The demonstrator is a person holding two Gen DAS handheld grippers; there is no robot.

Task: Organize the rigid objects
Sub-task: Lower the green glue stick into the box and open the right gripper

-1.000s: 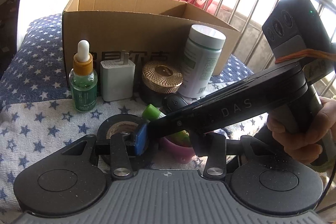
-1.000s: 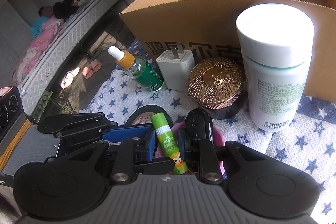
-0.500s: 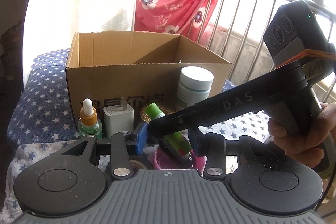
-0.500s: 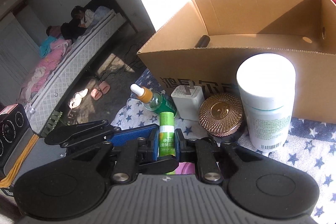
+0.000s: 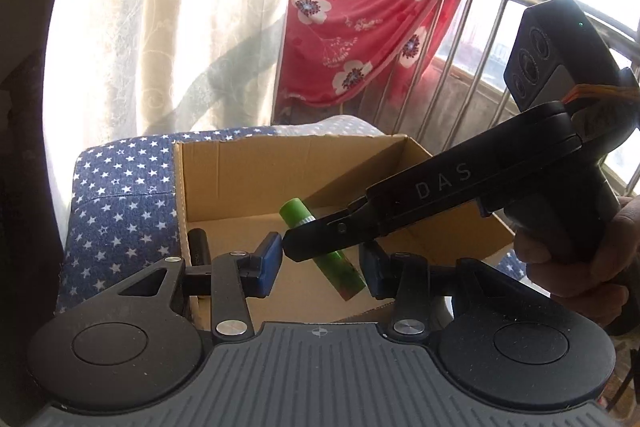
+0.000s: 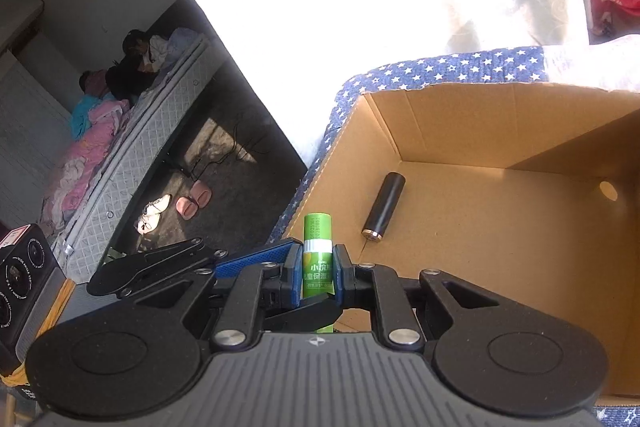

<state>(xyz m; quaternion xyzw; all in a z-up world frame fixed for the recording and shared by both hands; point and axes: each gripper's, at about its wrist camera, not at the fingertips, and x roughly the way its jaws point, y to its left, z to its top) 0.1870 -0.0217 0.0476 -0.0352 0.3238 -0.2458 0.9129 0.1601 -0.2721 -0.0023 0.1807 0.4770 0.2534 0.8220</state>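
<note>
1. Far left, the star-print cloth (image 5: pixel 120 211) lay under the cardboard box (image 5: pixel 248 179), which sat open and nearly empty.
2. A black tube (image 5: pixel 199 247) lay on its side on the box floor, close to the left wall.
3. The left gripper (image 5: pixel 320 267) hung over the box with its jaws spread and nothing pinched; the other tool's tip and the stick both poked into the gap between them.
4. And there it was, the green stick (image 6: pixel 317 239), the task's thing, up in the air above the box's left part, cap end forward, clear of the floor.
5. The right gripper (image 6: pixel 317 269) had its jaws pressed onto the stick's middle, label facing up, a narrow hold on a smooth round body.
6. At the right edge, a hand (image 5: pixel 580 259) held that tool's handle.
7. Risks, as I judged them: the two tools were crowded, so a bump from the left jaws could knock the stick askew or out of the pinch.
8. Let go from that height, the stick could bounce and roll, perhaps striking the black tube.
9. Released too far left, it might clip the box wall and tumble onto the cloth.
</note>
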